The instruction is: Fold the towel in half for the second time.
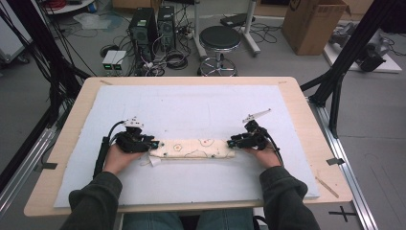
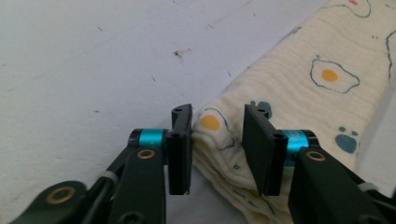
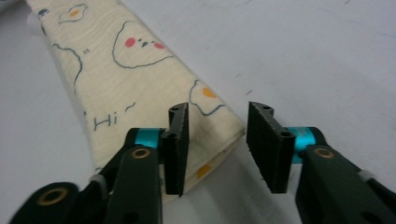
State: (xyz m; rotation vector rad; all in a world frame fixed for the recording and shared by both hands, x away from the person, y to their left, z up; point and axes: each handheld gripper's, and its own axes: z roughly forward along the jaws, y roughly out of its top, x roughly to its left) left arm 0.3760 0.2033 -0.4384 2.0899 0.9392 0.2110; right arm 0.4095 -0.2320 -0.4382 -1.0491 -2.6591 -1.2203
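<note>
Folded cloth (image 1: 192,149) flat on bench pad (image 1: 191,110), lengthwise between both claws. Left claw (image 2: 217,140) — spread, jaws straddling one cloth end, pads not pressing. Right claw (image 3: 217,140) — spread, straddling corner of opposite end.

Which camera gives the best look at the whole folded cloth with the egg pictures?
The high view: it shows the folded cloth end to end, a long strip on the white mat. The left gripper view shows just one stacked end and some egg prints; the right gripper view shows the other end, with a face and "Hi".
</note>
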